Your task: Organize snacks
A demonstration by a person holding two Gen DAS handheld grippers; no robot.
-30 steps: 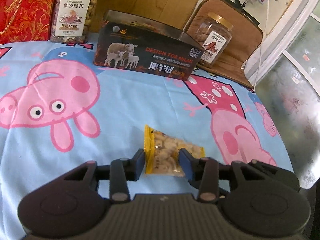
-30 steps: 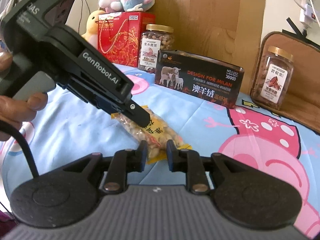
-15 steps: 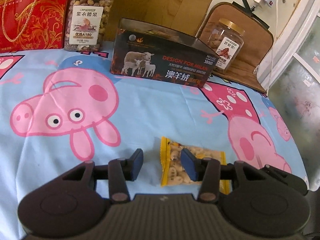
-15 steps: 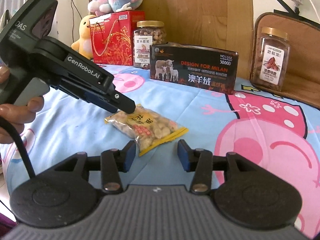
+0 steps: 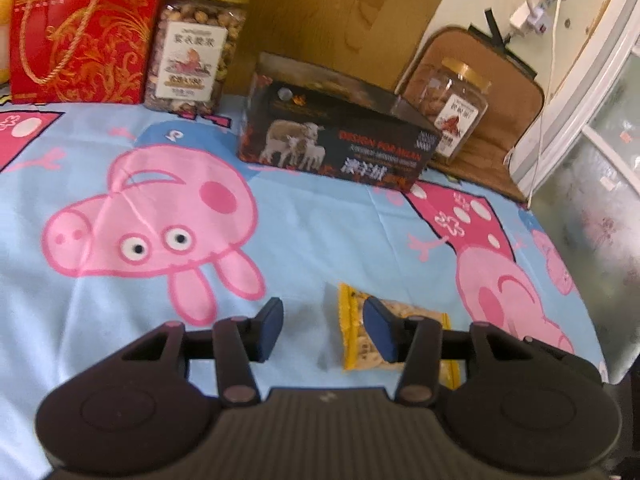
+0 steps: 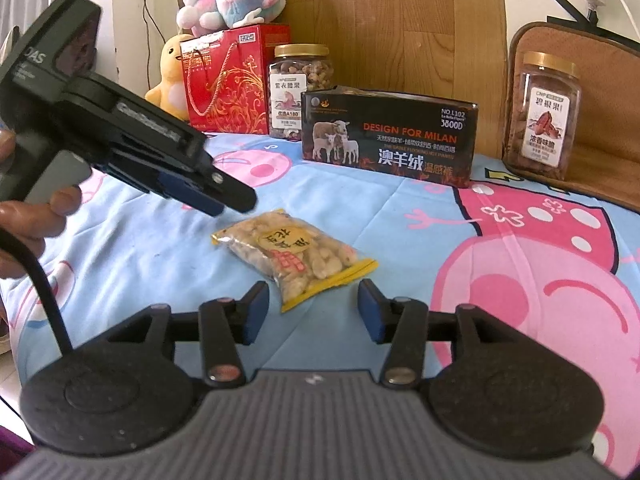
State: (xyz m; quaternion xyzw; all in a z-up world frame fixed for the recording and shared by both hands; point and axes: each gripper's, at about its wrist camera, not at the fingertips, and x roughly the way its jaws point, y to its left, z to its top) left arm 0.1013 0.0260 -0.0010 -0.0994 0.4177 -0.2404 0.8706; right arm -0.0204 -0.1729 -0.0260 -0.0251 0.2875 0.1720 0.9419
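A clear snack packet of nuts with yellow ends (image 6: 294, 254) lies flat on the pig-print cloth. In the left wrist view the packet (image 5: 356, 340) sits partly behind the right finger. My left gripper (image 5: 322, 330) is open and empty, lifted just left of the packet; it also shows in the right wrist view (image 6: 224, 200). My right gripper (image 6: 310, 312) is open and empty, just in front of the packet's near end.
A black box with sheep on it (image 6: 390, 134) stands at the back. A nut jar (image 6: 300, 90) and a red gift box (image 6: 232, 80) stand left of it, another jar (image 6: 542, 116) on a brown cushion (image 6: 600, 128) right. The bed edge (image 5: 592, 320) drops off on the right.
Both grippers opened and let go of the packet, which now lies on the cloth. Both have backed off and lifted slightly, the left one shifting to the left.
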